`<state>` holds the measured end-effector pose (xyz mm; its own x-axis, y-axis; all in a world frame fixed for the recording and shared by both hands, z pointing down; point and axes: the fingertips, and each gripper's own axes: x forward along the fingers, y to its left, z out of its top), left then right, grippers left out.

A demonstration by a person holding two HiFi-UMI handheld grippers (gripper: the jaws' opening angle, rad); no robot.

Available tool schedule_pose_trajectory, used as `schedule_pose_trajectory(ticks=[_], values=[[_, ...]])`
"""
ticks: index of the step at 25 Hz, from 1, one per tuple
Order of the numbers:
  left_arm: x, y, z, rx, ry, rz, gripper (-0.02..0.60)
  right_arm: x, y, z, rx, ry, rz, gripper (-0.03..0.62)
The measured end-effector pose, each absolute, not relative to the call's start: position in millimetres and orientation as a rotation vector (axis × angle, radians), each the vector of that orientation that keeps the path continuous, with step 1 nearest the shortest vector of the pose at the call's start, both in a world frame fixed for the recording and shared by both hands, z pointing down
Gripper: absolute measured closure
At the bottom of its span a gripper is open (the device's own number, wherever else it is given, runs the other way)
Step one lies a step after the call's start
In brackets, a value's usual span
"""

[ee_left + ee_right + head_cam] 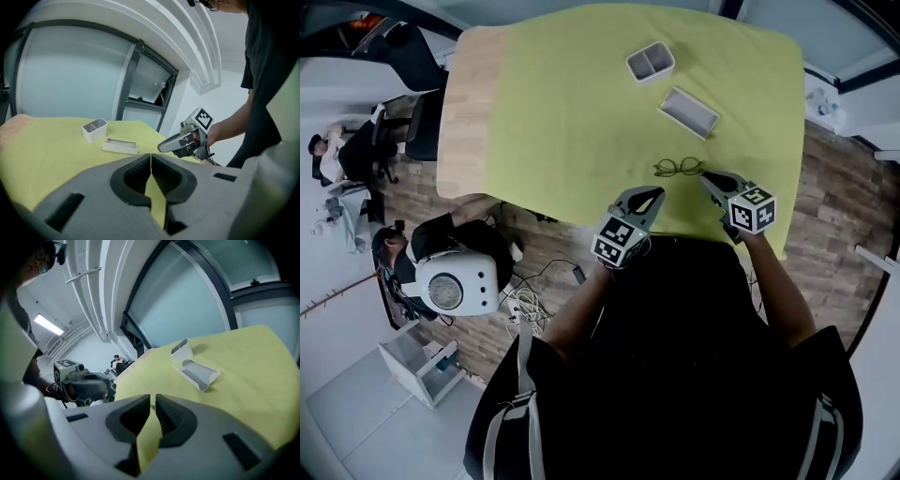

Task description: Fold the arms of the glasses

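Note:
The thin dark-framed glasses [679,168] lie on the yellow-green cloth [581,112] near the table's front edge, arms spread out. My left gripper [656,190] hovers just short of them on the near left, jaws shut and empty. My right gripper [706,175] sits close to their right end, jaws drawn together with only a slit between them and nothing held. Neither gripper view shows the glasses. The left gripper view shows its own shut tips [150,155] and the right gripper [180,143] opposite. The right gripper view shows its tips [153,399] and the left gripper [89,385].
A white two-compartment box [650,62] stands at the back of the cloth. A white open case [688,112] lies between it and the glasses. Bare wood [469,112] borders the cloth on the left. A white round device [457,284] and cables sit on the floor.

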<state>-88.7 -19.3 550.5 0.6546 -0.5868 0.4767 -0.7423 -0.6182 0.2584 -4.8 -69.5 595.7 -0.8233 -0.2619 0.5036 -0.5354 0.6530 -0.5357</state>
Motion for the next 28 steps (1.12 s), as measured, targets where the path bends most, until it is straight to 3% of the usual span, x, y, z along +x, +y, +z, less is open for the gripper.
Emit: schedule_pose_trajectory(ticks=[28], values=[[-81,-7,510,2.592,-0.988,0.408,0.561,-7,-18,487,0.887,-2.776,0.649,0.546]])
